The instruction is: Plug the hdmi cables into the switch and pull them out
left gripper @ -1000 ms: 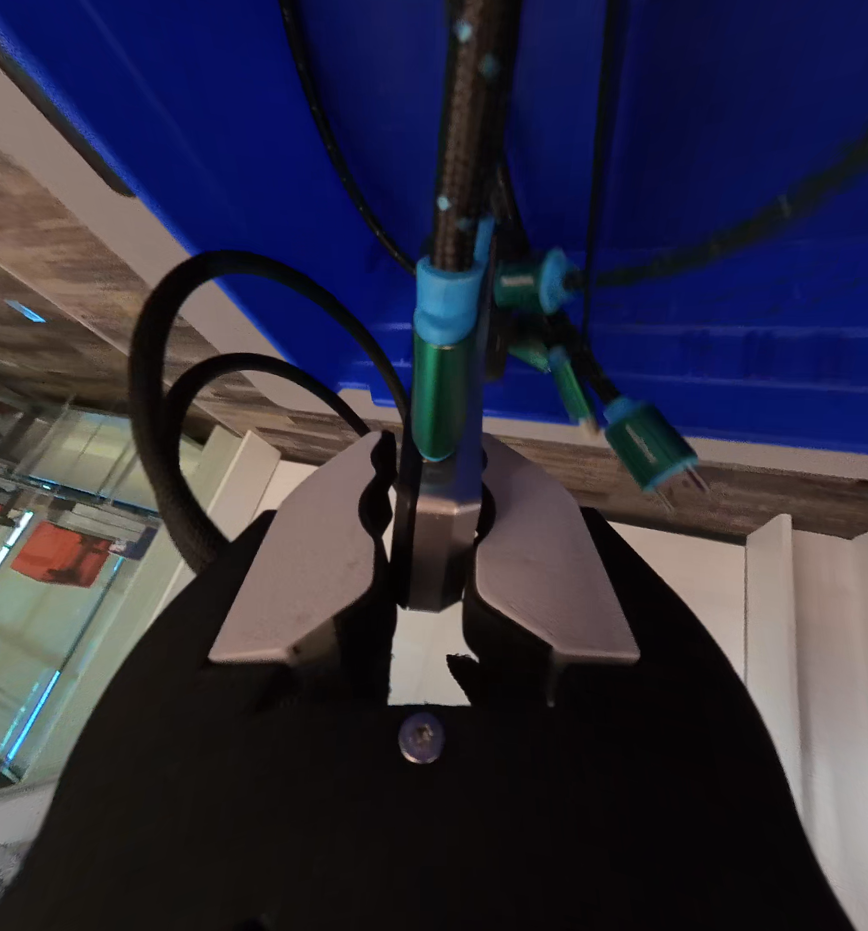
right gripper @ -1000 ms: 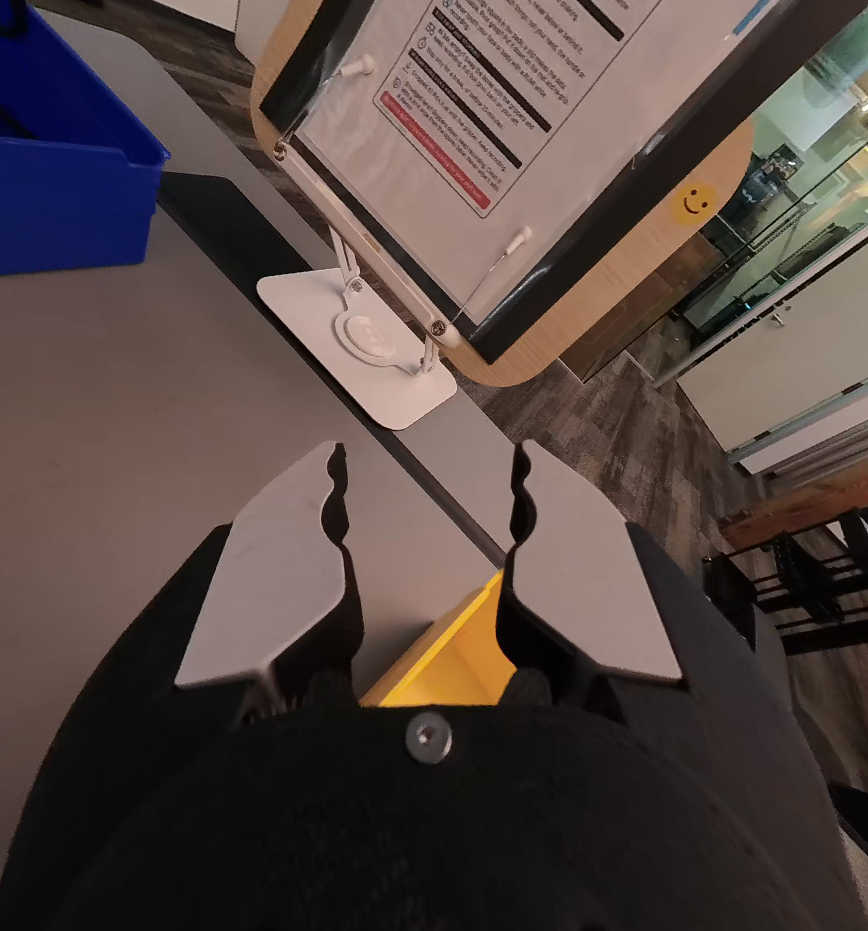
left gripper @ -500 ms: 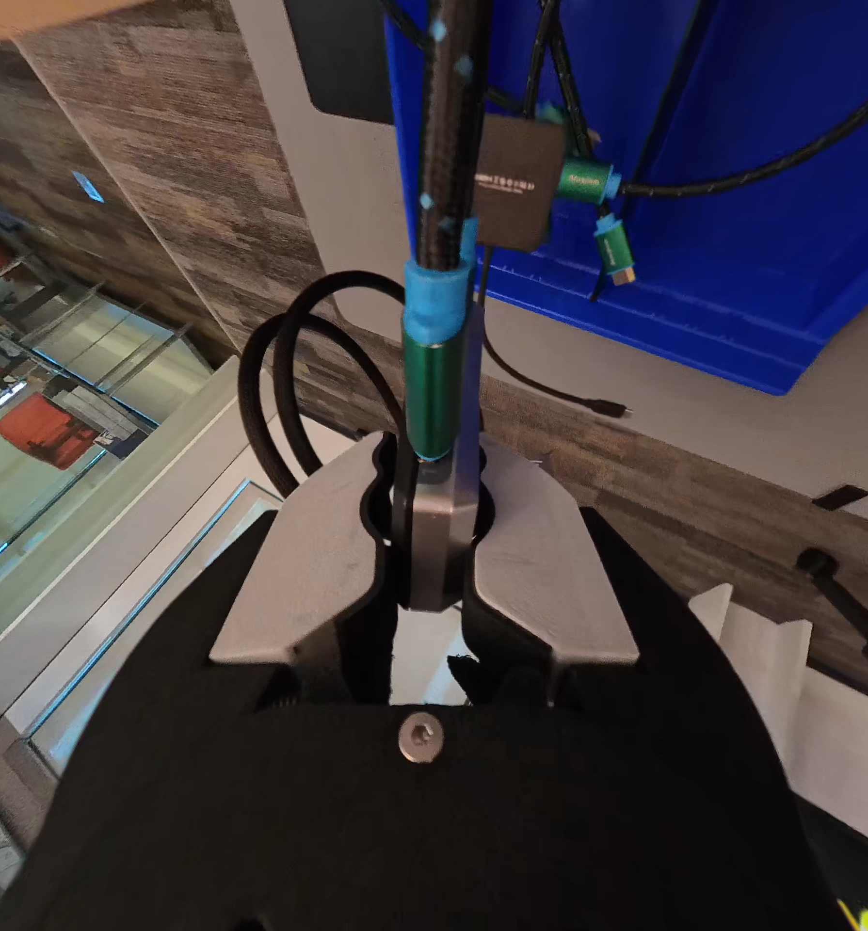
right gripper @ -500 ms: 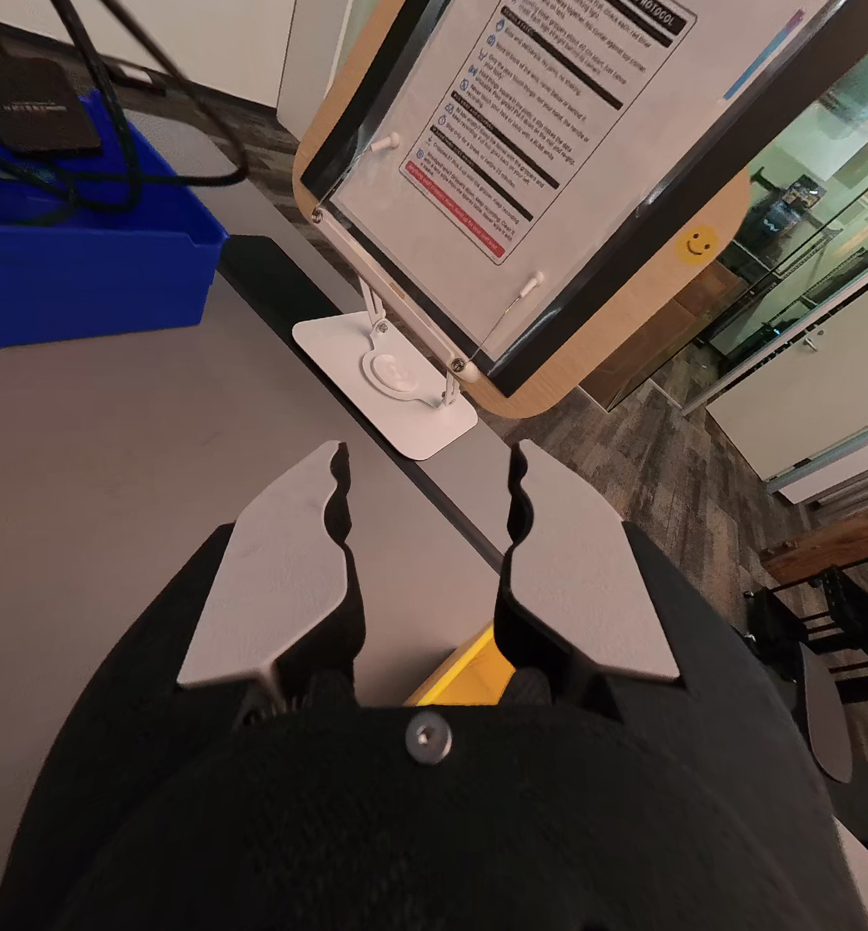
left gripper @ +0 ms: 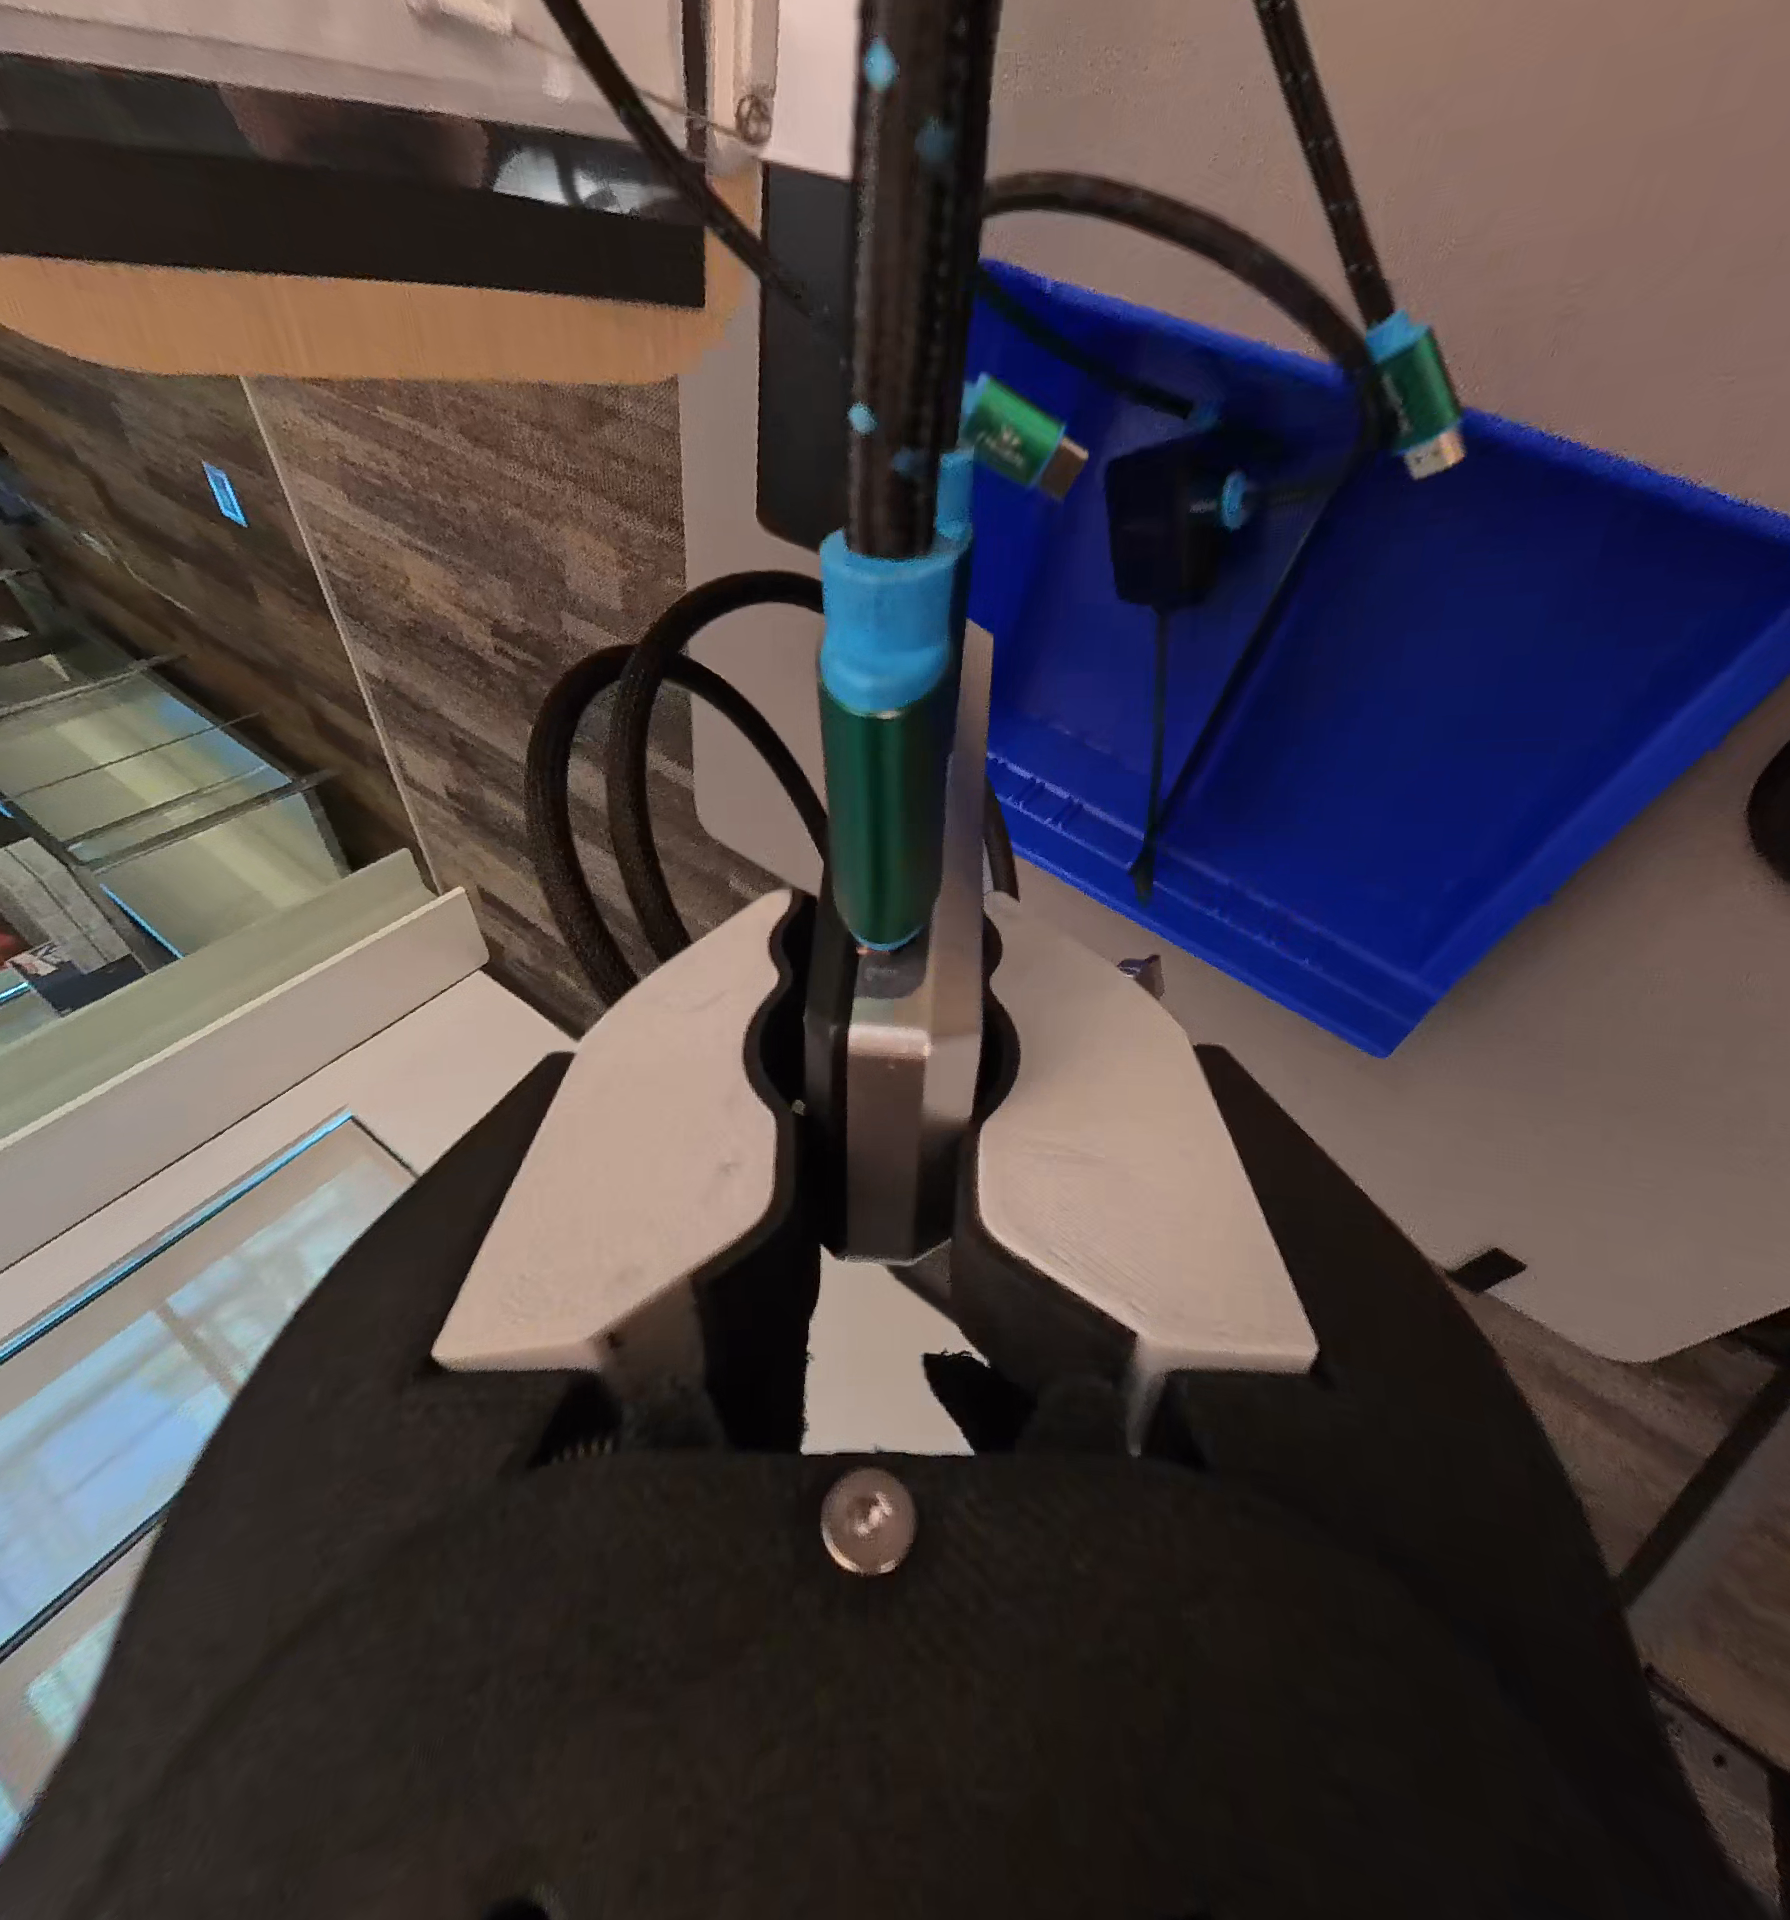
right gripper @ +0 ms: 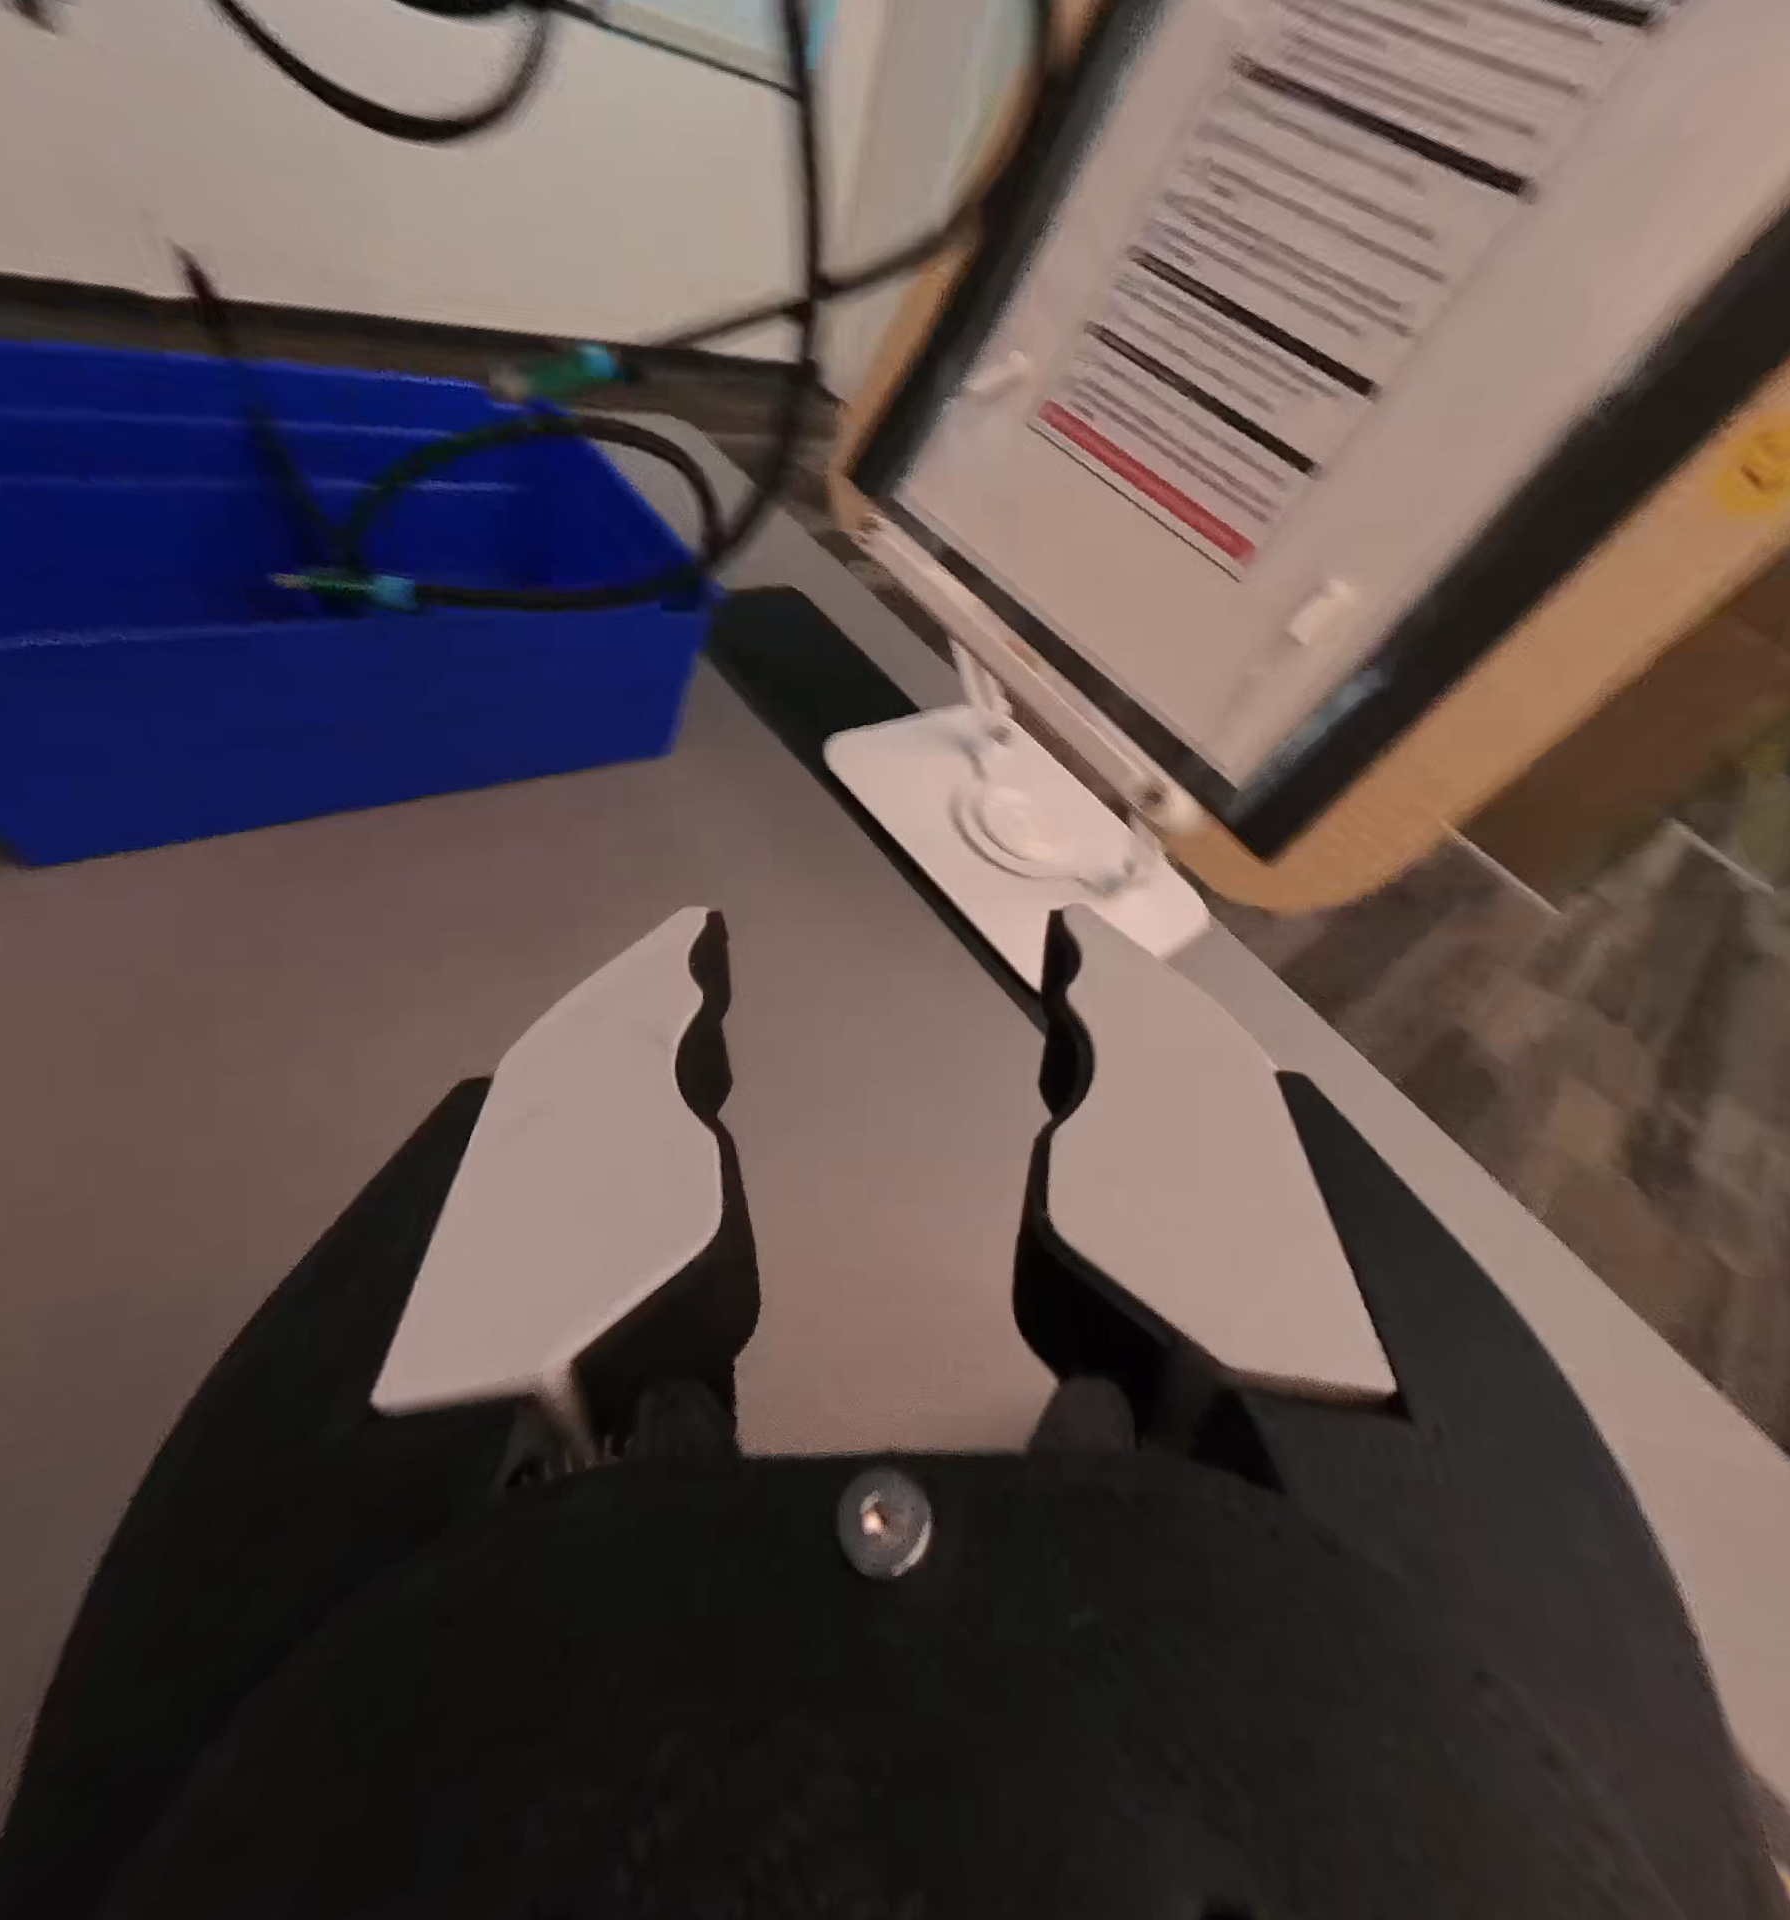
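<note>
Left gripper [left gripper: 886,1029] has its grey fingers [left gripper: 652,1132] closed around a slim object; right gripper [right gripper: 883,1029] points forward, fingers [right gripper: 579,1174] spread apart, holding nothing.

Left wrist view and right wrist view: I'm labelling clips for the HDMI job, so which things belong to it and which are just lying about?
Job:
left hand-held gripper
grey HDMI switch
plugged-in green HDMI connector
loose green HDMI connectors
small black adapter box
right hand-held gripper

Lying about:
blue bin
instruction sheet on white stand

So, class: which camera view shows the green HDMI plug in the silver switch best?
The left wrist view. The green plug sits sharp and central, seated in the switch that the left claw grips. The right wrist view shows neither, only blurred cables above the blue bin and its own open right claw.
</note>
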`<state>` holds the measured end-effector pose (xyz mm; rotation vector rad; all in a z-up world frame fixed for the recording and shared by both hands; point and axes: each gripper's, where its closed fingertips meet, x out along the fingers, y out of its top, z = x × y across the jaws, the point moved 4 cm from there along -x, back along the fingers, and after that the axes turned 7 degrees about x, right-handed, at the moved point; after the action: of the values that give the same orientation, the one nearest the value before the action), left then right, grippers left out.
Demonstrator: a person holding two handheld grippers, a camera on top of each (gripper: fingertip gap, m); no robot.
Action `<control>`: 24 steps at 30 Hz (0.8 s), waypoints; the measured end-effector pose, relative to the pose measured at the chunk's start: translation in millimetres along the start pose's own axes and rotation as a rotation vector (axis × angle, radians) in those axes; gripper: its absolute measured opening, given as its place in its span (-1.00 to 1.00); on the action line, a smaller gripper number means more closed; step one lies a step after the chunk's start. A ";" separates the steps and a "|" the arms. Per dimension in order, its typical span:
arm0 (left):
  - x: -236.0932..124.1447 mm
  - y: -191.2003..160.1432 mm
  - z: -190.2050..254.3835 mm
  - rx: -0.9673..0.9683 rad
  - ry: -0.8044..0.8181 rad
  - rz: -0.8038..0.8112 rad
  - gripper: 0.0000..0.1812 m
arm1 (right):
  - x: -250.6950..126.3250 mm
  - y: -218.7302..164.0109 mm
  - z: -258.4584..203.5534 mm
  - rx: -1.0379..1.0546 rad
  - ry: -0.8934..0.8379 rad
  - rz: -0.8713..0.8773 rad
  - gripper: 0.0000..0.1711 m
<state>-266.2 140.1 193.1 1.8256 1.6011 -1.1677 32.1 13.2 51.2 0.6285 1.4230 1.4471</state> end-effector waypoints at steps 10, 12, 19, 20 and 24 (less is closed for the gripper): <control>7.5 -3.1 -1.6 -0.137 0.030 0.088 -0.70 | 25.0 20.2 -72.3 -0.166 0.137 0.011 -0.32; -0.5 -2.2 -3.8 -0.181 0.045 0.167 -0.70 | 27.2 19.2 -73.8 -0.181 0.133 0.003 -0.32; -36.4 21.1 0.5 -0.286 0.181 0.513 -0.70 | 16.1 32.1 -68.6 -0.192 0.111 0.045 -0.32; -40.3 29.3 3.4 -0.301 0.200 0.572 -0.71 | 10.8 37.8 -67.3 -0.200 0.102 0.064 -0.33; -55.1 74.9 29.0 -0.342 0.270 0.780 -0.71 | -23.5 70.0 -68.5 -0.225 0.072 0.193 -0.37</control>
<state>-201.9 68.3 207.5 2.1141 0.9452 -0.2935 -38.1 -26.9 111.2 0.5875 1.2568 1.7688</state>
